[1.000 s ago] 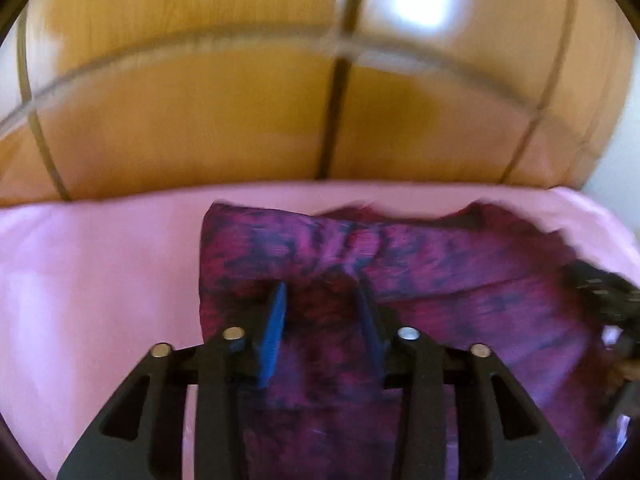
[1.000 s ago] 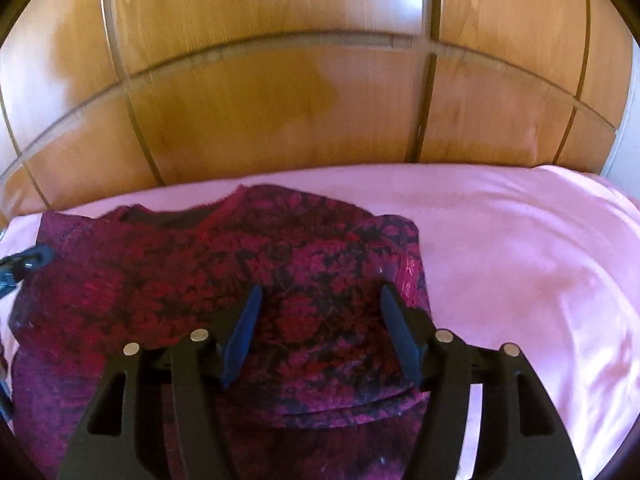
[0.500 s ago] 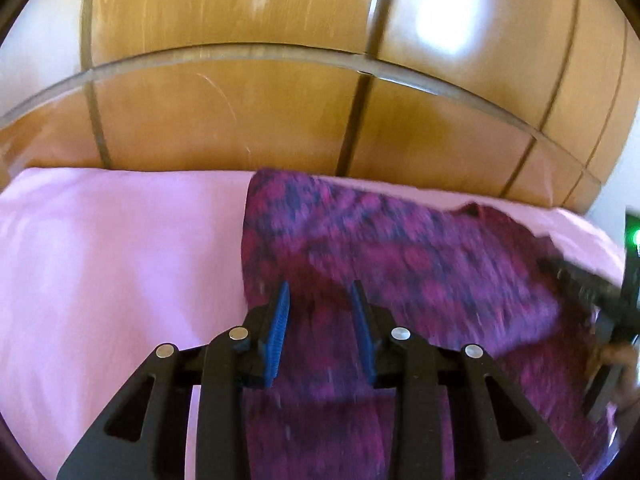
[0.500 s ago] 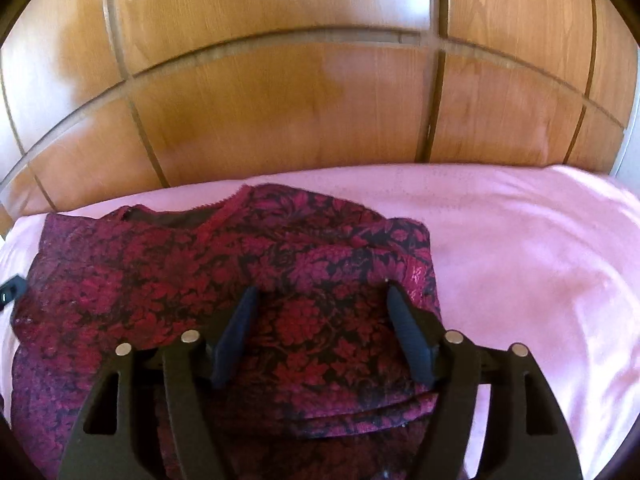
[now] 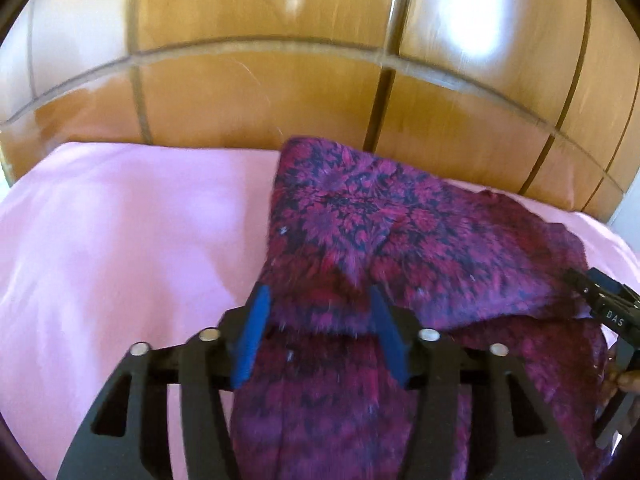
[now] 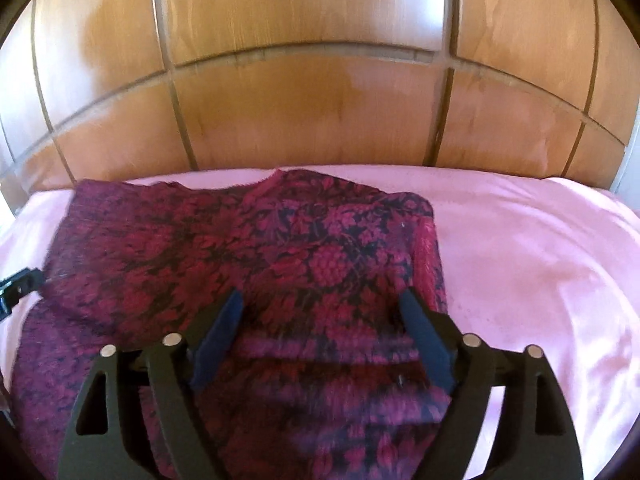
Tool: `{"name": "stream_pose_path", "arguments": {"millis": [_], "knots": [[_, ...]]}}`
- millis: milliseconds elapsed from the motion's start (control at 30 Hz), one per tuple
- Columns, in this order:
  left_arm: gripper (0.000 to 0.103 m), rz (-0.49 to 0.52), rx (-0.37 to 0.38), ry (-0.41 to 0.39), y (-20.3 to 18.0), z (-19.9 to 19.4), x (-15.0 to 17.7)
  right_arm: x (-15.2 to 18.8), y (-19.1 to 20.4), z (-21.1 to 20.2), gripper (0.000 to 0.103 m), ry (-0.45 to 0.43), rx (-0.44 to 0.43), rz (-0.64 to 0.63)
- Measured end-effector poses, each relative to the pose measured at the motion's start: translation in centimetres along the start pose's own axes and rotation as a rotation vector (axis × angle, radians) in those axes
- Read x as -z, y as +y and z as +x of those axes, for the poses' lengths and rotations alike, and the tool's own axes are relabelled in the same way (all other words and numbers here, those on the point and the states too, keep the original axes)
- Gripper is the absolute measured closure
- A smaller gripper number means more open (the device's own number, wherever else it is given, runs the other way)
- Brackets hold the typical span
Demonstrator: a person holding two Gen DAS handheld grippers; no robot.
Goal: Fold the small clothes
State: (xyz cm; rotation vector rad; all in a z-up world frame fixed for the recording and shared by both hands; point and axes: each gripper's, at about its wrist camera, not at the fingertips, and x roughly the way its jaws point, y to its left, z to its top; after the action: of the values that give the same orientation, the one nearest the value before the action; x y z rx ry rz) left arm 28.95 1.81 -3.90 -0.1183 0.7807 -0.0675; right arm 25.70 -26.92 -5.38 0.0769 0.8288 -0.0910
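Note:
A dark red garment with a black floral pattern (image 5: 400,232) lies folded over on a pink bed sheet (image 5: 120,240). My left gripper (image 5: 316,300) is open just above the garment's left part, its blue fingers apart with cloth below them. My right gripper (image 6: 320,306) is open wide above the garment (image 6: 280,256) near its right edge, holding nothing. The right gripper's tip also shows at the right edge of the left wrist view (image 5: 604,304). The left gripper's tip shows at the left edge of the right wrist view (image 6: 18,286).
A glossy wooden panelled headboard (image 6: 320,112) stands right behind the bed. Bare pink sheet (image 6: 540,280) lies to the right of the garment, and more to its left.
My left gripper has opened wider and swung left, showing more sheet. My right gripper has stayed open and shifted slightly; the garment's top layer now lies flatter.

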Motion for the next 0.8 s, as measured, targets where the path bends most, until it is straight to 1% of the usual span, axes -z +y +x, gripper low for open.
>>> {"name": "stream_pose_path", "arguments": {"millis": [33, 67, 133, 200, 267, 367, 467, 633, 667, 733, 800], "knots": [[0.049, 0.004, -0.004, -0.006, 0.0, -0.8, 0.4, 0.2, -0.1, -0.5, 0.014, -0.002, -0.006, 0.006], [0.049, 0.005, -0.007, -0.007, 0.0, -1.4, 0.8, 0.5, -0.2, -1.0, 0.014, 0.001, -0.005, 0.009], [0.049, 0.013, 0.001, -0.013, 0.1, -2.7, 1.8, 1.2, -0.3, -1.9, 0.013, 0.022, -0.004, 0.007], [0.049, 0.027, -0.009, -0.013, 0.4, -3.8, 2.9, 2.2, -0.7, -2.7, 0.012, 0.047, -0.002, 0.004], [0.049, 0.037, -0.004, -0.004, 0.3, -4.6, 4.0, 3.2, -1.2, -3.4, 0.012, 0.069, 0.012, 0.005], [0.049, 0.055, 0.001, 0.006, 0.4, -5.6, 5.6, 4.6, -2.1, -4.7, 0.011, 0.088, 0.001, 0.028], [0.049, 0.062, 0.011, 0.026, 0.5, -6.1, 7.0, 5.8, -3.0, -5.9, 0.010, 0.104, 0.012, 0.036], [0.049, 0.048, 0.017, 0.058, 1.3, -6.7, 9.2, 8.4, -4.2, -7.5, 0.010, 0.137, -0.029, 0.076], [0.049, 0.046, 0.020, 0.063, 1.5, -6.8, 9.6, 9.1, -4.4, -7.7, 0.010, 0.146, -0.048, 0.092], [0.049, 0.045, 0.021, 0.061, 1.9, -7.3, 10.3, 10.3, -4.6, -8.2, 0.010, 0.163, -0.090, 0.118], [0.049, 0.046, 0.020, 0.059, 2.2, -7.9, 10.9, 11.2, -4.6, -8.8, 0.010, 0.169, -0.103, 0.124]]}}
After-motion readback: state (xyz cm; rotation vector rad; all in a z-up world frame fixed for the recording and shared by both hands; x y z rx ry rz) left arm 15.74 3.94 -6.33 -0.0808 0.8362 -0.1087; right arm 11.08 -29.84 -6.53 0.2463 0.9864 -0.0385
